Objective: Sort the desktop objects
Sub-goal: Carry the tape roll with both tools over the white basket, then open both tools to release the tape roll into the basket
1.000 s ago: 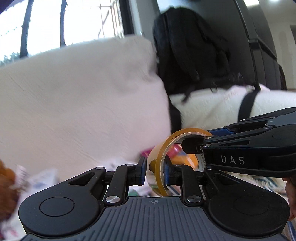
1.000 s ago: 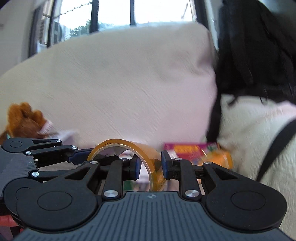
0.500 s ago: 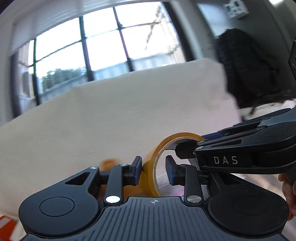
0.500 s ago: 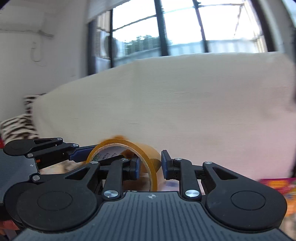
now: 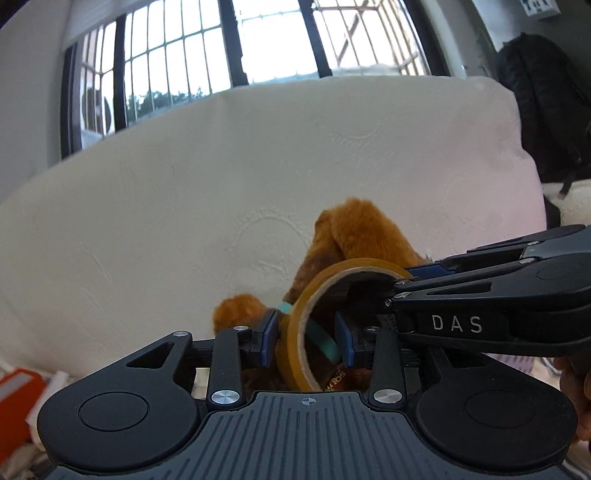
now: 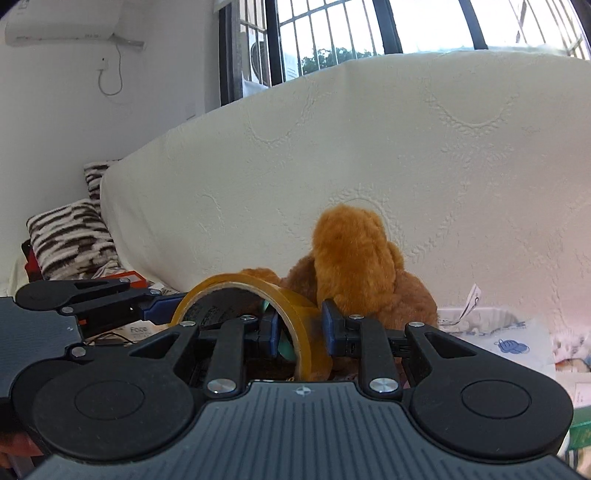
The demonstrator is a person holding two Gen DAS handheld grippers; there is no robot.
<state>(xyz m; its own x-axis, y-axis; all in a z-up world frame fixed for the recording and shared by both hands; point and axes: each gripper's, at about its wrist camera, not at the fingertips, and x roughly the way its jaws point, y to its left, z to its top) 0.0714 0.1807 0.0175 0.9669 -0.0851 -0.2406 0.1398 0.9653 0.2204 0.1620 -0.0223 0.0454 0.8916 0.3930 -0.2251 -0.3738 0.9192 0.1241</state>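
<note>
White quilted cloth (image 5: 184, 206) fills the background in both wrist views, draped over something bulky, with a barred window (image 5: 266, 40) above it. A black backpack (image 5: 546, 99) hangs at the far right of the left view, and a striped cushion (image 6: 70, 236) lies at the far left of the right view, under a wall unit (image 6: 62, 22).

Against the cloth sits a brown plush toy (image 6: 354, 273) with a teal band (image 5: 325, 339) on it.

Both grippers meet in front of the toy on one roll of clear tape (image 5: 295, 332). The left gripper (image 5: 306, 341) has one blue pad outside the band and one inside the ring, pinching the wall low down. The right gripper (image 6: 299, 330) does likewise from the other side, its pads pressed to either face of the band; in the left view it reaches in from the right, with DAS printed on its finger. So the roll is held off the surface, on edge, between the two tools.

An orange box (image 5: 14, 402) lies low at left.
</note>
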